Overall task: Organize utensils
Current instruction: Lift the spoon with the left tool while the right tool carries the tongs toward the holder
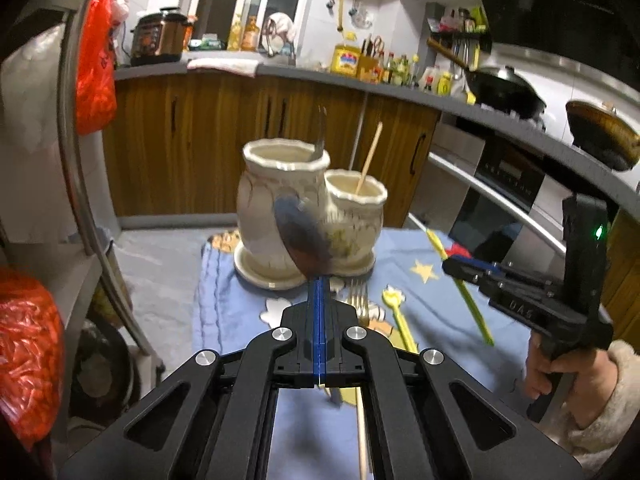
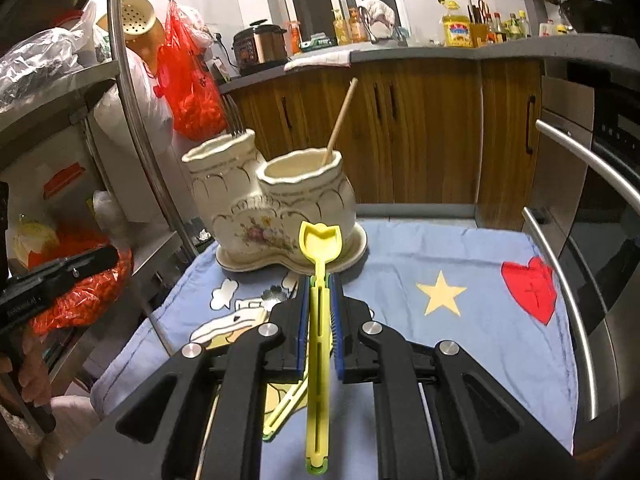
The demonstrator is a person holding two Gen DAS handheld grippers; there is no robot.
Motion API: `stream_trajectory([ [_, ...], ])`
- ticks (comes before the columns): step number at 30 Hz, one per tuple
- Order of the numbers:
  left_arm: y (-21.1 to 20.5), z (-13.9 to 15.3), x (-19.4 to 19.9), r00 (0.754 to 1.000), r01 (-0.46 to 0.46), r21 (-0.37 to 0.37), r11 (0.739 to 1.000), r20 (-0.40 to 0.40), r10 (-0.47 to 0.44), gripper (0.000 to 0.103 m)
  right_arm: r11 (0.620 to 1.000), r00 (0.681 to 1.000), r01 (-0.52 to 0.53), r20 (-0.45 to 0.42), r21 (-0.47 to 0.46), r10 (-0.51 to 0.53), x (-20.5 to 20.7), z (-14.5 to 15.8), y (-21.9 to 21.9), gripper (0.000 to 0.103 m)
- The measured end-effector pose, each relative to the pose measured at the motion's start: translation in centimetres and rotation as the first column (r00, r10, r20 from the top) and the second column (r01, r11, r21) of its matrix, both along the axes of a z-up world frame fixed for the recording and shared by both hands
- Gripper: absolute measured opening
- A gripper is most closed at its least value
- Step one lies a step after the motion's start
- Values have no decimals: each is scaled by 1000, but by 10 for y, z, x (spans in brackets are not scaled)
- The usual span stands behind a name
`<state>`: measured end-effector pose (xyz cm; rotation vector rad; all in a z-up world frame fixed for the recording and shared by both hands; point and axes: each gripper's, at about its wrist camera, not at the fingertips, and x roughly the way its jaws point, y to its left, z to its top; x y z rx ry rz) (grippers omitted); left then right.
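A cream ceramic holder (image 1: 260,204) with two joined cups stands on a blue cloth (image 2: 460,248). Fork tines (image 2: 236,122) stick out of its taller cup, and a wooden chopstick (image 2: 340,120) leans in the lower one. My left gripper (image 1: 320,286) is shut on a metal spoon, whose blurred bowl (image 1: 304,240) hangs right in front of the holder. My right gripper (image 2: 320,286) is shut on a yellow plastic spoon (image 2: 320,240), held above the cloth a little short of the holder (image 2: 280,204). On the cloth lie a fork (image 1: 358,300), a second yellow spoon (image 1: 394,306) and a chopstick (image 1: 362,432).
A metal shelf rack with a curved pole (image 2: 136,120) and red bags (image 2: 188,96) stands to the left. An oven with long steel handles (image 2: 576,280) borders the cloth on the right. Wooden cabinets (image 2: 420,140) and a cluttered counter run behind the holder.
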<state>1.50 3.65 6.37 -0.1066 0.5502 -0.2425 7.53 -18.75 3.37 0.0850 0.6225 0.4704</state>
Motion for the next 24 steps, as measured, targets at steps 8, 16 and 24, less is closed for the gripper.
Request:
stream_trajectory([
  [8, 7, -7, 12, 999, -12, 16, 1000, -29, 12, 0, 1000, 1000, 2, -12, 4, -1, 6, -1, 1, 10],
  [16, 32, -45, 47, 966, -71, 37, 997, -247, 78, 16, 1000, 999, -15, -42, 5, 15, 10, -7, 0, 10],
  [24, 96, -61, 60, 923, -236, 77, 969, -296, 248, 52, 1000, 998, -29, -55, 11, 30, 10, -10, -5, 10],
])
